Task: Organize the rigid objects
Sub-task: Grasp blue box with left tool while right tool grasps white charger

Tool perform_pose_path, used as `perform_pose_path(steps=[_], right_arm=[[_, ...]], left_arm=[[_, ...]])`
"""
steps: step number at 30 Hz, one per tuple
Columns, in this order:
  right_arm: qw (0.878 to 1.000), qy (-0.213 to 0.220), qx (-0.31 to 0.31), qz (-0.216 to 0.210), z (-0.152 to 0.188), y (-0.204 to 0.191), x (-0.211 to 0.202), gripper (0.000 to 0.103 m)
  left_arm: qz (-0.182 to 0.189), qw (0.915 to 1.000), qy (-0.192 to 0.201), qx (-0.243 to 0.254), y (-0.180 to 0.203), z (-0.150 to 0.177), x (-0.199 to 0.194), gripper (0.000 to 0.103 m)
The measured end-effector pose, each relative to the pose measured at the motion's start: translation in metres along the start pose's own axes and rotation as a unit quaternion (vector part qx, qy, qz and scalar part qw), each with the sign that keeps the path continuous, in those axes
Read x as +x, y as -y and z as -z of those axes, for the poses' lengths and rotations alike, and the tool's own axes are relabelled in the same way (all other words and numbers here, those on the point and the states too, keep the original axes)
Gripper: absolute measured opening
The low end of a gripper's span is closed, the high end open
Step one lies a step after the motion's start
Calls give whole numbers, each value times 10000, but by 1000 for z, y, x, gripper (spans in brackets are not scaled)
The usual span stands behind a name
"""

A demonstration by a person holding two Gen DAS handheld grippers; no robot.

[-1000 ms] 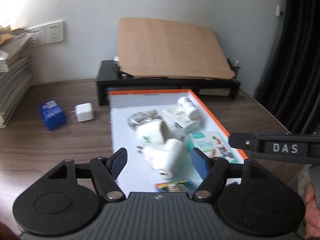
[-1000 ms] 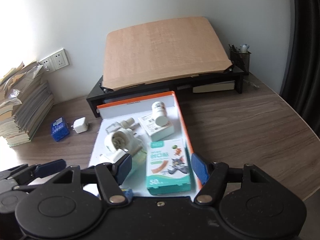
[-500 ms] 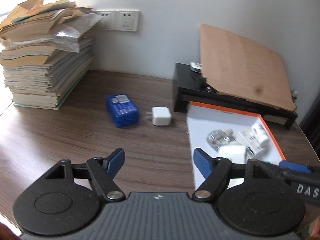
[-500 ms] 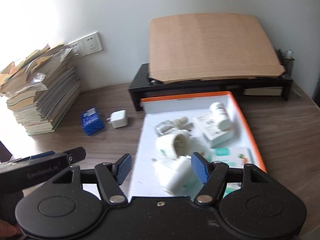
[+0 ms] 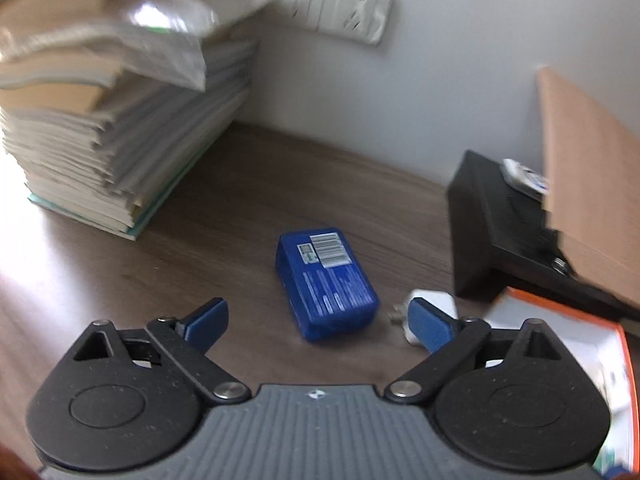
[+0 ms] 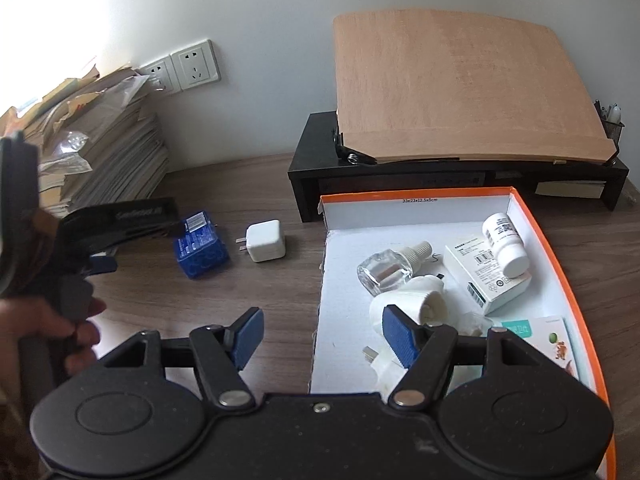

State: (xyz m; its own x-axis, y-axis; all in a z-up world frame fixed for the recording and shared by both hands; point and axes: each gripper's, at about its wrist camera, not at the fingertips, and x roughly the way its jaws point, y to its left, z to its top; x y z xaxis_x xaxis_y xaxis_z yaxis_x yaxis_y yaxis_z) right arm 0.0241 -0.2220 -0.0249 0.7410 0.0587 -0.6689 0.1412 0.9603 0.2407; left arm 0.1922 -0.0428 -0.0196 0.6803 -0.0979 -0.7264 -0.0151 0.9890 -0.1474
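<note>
At 9 o'clock on the wooden desk, a tall stack of papers leans against the wall below two wall sockets. Next over, approx 10 o'clock in the right wrist view, the left gripper comes in low, held in a person's hand; its jaws have just been opening and now stand wide apart, w/ nothing between the pads. Seen from its own camera, the blue box lies flat on the desk at 12 o'clock, just ahead of the fingers, barcode label up, not touched. Its right blue pad overlaps the white charger at 2 o'clock, prongs pointing toward the blue box; contact can't be told. Both items sit side by side, apart, outside the tray.

Centre-right, the orange-rimmed tray holds a clear bottle, white plug-in units, a white carton w/ a white pill bottle lying on it, and a cartoon-print box at 4 o'clock. The right gripper hangs over the tray's near-left corner, jaws well apart, empty. Behind, at 1 o'clock, a black riser carries a tilted wood board.
</note>
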Motion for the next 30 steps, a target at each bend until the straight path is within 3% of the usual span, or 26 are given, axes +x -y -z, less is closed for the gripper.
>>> perform_pose_path(steps=[4, 12, 13, 17, 18, 21, 30], right_arm=[[10000, -45, 29, 72, -8, -6, 15, 79], [9998, -124, -22, 158, -28, -17, 50, 80], [9998, -147, -57, 149, -30, -19, 55, 80], [9995, -181, -244, 81, -40, -30, 78, 80], [9993, -208, -293, 43, -43, -33, 85, 80], [9984, -295, -474, -54, -52, -43, 107, 81], [9941, -571, -908, -135, -66, -72, 172, 85]], left_arm=[[-205, 9993, -249, -211, 1, -15, 36, 100], [-312, 9975, -572, 273, 3, -17, 83, 97], [-273, 9977, -504, 359, 2, -15, 84, 94], [69, 9959, -265, 867, -7, -14, 77, 64], [184, 9956, -248, 887, -13, -13, 74, 61], [369, 9957, -262, 812, -31, -11, 62, 61], [343, 9961, -97, 802, -71, -7, 28, 61]])
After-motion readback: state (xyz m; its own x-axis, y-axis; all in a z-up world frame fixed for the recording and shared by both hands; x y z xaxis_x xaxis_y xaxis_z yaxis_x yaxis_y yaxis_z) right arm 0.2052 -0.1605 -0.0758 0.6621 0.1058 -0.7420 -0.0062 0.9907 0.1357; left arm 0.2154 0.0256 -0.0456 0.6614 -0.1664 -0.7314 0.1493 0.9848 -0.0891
